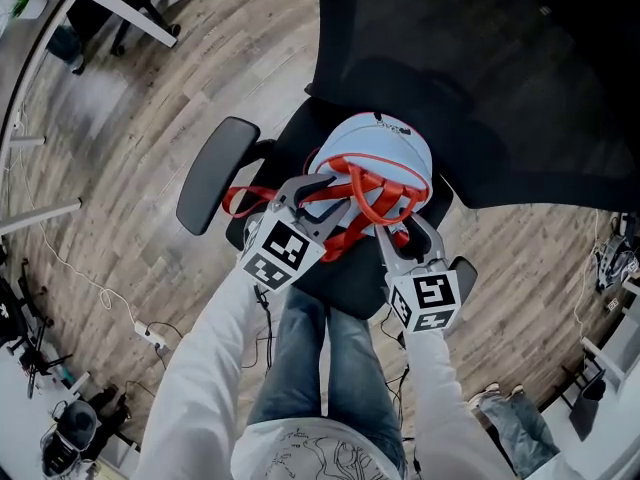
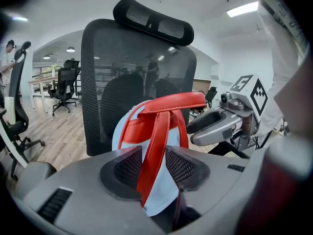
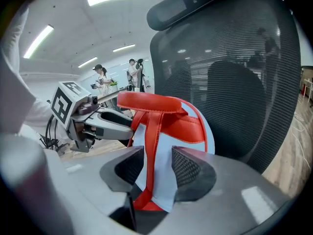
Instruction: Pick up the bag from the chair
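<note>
A light blue bag [image 1: 385,148] with red handles [image 1: 372,196] sits on the black office chair's seat [image 1: 345,280], against the mesh backrest [image 1: 480,68]. My left gripper [image 1: 322,194] reaches in from the left and my right gripper [image 1: 402,224] from the right, both at the handles. In the left gripper view the left gripper [image 2: 155,163] stands open with a red strap [image 2: 157,136] running loose between its jaws. The right gripper [image 3: 154,168] is also open, with a red strap [image 3: 150,136] in the gap and blue fabric [image 3: 165,153] behind it.
The chair's armrest [image 1: 215,173] juts out left of the bag. A desk and another chair [image 1: 130,8] stand at the back left. Cables and a power strip [image 1: 150,334] lie on the wood floor. People [image 3: 102,77] stand far off.
</note>
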Demonstrator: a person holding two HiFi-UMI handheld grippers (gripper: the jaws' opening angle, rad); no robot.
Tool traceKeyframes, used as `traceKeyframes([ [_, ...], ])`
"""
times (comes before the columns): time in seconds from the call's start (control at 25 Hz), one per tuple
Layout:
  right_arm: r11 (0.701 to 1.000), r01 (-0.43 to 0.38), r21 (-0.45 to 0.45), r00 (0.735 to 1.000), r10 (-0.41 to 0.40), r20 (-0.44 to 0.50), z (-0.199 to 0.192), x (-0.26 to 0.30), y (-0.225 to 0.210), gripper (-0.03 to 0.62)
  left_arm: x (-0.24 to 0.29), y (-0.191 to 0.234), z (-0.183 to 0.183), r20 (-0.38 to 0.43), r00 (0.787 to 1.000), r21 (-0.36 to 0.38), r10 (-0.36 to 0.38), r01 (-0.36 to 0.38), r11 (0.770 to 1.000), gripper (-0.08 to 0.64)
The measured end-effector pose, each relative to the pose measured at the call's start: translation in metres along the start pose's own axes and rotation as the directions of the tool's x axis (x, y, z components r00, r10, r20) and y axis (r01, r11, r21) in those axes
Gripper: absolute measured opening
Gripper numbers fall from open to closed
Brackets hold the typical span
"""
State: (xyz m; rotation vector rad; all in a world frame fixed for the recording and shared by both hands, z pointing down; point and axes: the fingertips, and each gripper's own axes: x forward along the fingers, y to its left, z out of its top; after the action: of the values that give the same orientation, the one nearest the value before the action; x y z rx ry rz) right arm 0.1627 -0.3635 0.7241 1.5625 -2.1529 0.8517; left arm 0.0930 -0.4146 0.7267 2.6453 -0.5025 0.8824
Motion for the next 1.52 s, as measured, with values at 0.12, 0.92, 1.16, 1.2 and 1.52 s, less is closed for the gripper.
traceKeyframes([
  [0.12,0.999,-0.038,-0.015,0.999,0.038,0.005,0.003,0.007,0.008,0.172,0.004,-0.002,-0.001,-0.002,1.0,-0.001,-0.023,0.023,1.0,0.153],
  [0.92,0.991,-0.129,-0.029,0.992,0.128,-0.007,0.0,0.007,0.038,0.025,-0.003,-0.048,-0.013,-0.037,0.962,-0.099,-0.27,0.265,0.959,0.112],
  [1.16,0.991,-0.13,-0.019,0.991,0.13,0.007,0.002,-0.002,0.047,0.025,-0.023,-0.069,-0.009,-0.008,0.938,-0.147,-0.348,0.343,0.928,0.041],
  [1.2,0.991,-0.133,-0.016,0.991,0.133,0.013,0.004,-0.004,0.049,0.025,-0.027,-0.071,-0.007,0.004,0.94,-0.153,-0.341,0.338,0.929,0.037],
  [1.52,0.986,-0.168,0.002,0.984,0.168,0.066,0.029,-0.025,0.068,0.023,-0.061,-0.07,0.013,0.157,0.944,-0.236,-0.291,0.322,0.917,0.029],
])
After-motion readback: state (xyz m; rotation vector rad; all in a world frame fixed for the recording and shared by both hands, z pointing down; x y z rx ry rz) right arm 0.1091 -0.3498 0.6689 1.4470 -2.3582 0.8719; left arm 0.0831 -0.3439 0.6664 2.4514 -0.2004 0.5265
